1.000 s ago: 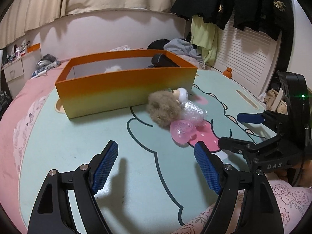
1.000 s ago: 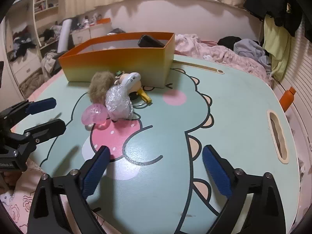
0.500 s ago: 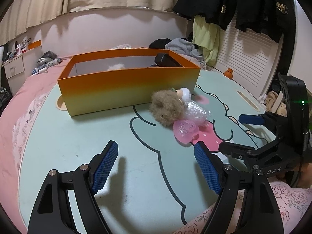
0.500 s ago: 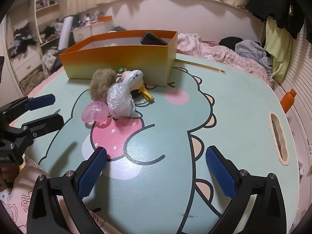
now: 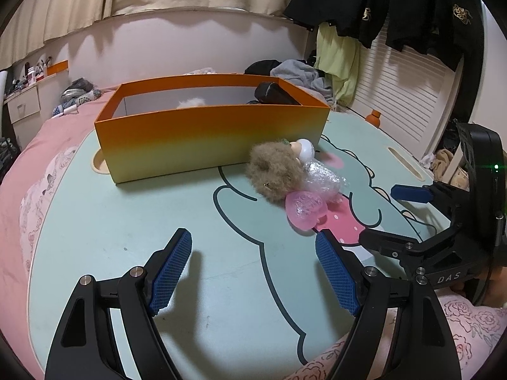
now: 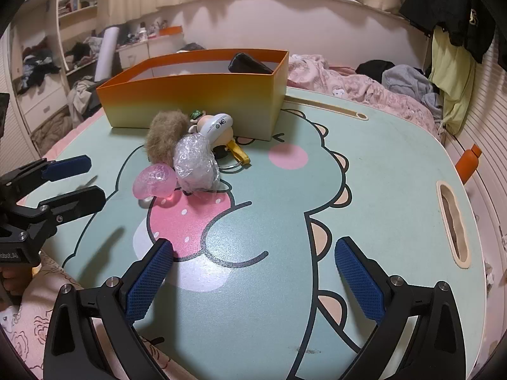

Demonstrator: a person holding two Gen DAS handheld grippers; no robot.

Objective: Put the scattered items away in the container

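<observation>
An orange open box (image 5: 209,133) (image 6: 196,101) stands at the back of the dinosaur-print table, with a black item (image 5: 274,93) and something white inside. In front of it lies a pile: a brown fluffy ball (image 5: 274,171) (image 6: 164,136), a bubble-wrapped lump (image 5: 323,179) (image 6: 196,163), a pink translucent heart (image 5: 305,207) (image 6: 155,180), a white figure (image 6: 217,125) and a yellow-tagged key ring (image 6: 236,155). My left gripper (image 5: 253,269) is open and empty, near the table's front. My right gripper (image 6: 253,278) is open and empty, short of the pile.
The table (image 6: 380,164) has a slot cut-out (image 6: 453,221) at the right edge. An orange bottle (image 6: 469,161) stands beyond it. Pink bedding and clothes (image 6: 364,79) lie behind the table. Each gripper shows in the other's view, the right one (image 5: 443,221) and the left one (image 6: 47,190).
Both grippers have moved slightly forward toward the pile and the box. Nothing on the table has moved.
</observation>
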